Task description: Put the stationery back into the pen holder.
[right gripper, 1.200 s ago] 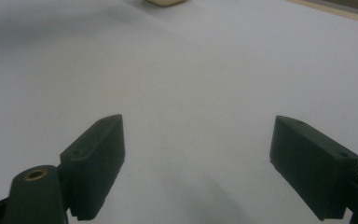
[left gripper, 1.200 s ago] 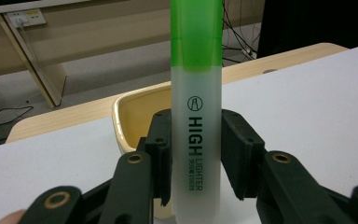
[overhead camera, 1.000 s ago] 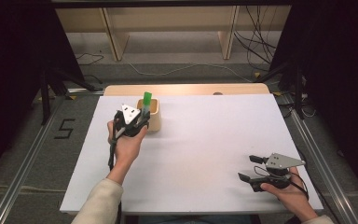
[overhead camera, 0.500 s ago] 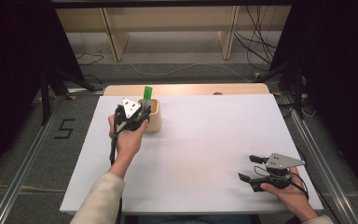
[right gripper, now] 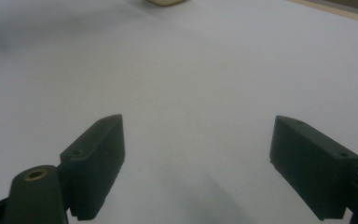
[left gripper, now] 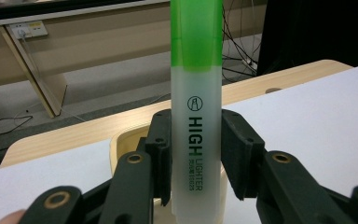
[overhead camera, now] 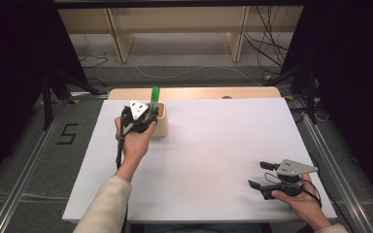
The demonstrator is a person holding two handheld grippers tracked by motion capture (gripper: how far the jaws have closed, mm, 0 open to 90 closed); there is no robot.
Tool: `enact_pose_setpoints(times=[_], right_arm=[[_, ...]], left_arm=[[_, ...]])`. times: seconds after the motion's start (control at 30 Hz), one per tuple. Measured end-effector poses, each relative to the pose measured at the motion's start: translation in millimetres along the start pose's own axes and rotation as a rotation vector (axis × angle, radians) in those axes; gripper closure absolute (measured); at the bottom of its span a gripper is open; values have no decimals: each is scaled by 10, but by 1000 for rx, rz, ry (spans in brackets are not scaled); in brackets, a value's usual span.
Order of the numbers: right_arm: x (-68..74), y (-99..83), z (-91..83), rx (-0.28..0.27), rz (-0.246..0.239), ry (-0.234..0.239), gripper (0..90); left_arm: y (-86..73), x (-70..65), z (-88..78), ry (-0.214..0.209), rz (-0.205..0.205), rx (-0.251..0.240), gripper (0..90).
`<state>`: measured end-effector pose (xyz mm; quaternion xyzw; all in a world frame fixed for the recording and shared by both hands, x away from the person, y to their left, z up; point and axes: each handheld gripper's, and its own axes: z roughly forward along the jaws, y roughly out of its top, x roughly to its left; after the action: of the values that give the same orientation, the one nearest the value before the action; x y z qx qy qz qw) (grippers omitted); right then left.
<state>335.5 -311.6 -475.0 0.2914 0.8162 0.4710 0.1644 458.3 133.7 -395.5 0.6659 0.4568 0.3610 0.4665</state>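
Observation:
A green-capped highlighter (overhead camera: 155, 94) stands upright, cap up, with my left gripper (overhead camera: 149, 114) shut on its pale barrel. In the left gripper view the highlighter (left gripper: 196, 93) is pinched between the two black pads (left gripper: 161, 154) of the left gripper (left gripper: 196, 144). Its lower end hangs at the mouth of a beige cup (left gripper: 121, 140). That cup (overhead camera: 161, 127) sits at the far left of the white table top (overhead camera: 213, 145). My right gripper (overhead camera: 256, 174) is open near the front right corner, held level. My right gripper (right gripper: 196, 154) has nothing between its jaws.
A wooden edge (overhead camera: 199, 92) borders the far side of the white top. Wooden shelving (overhead camera: 175, 19) and loose cables (overhead camera: 272, 53) lie on the floor beyond. Metal rails (overhead camera: 24, 194) run along both sides of the table.
My left hand has shifted slightly toward the far edge with the highlighter, bringing it over the cup. The right hand has stayed put.

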Motion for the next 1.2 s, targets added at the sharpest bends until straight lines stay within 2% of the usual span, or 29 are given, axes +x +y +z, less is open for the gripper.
enact_pose_setpoints(times=[1.2], right_arm=[[-3,-4,3,-4,-2,3,186]], left_arm=[[73,24,196,23,-16,-20,661]])
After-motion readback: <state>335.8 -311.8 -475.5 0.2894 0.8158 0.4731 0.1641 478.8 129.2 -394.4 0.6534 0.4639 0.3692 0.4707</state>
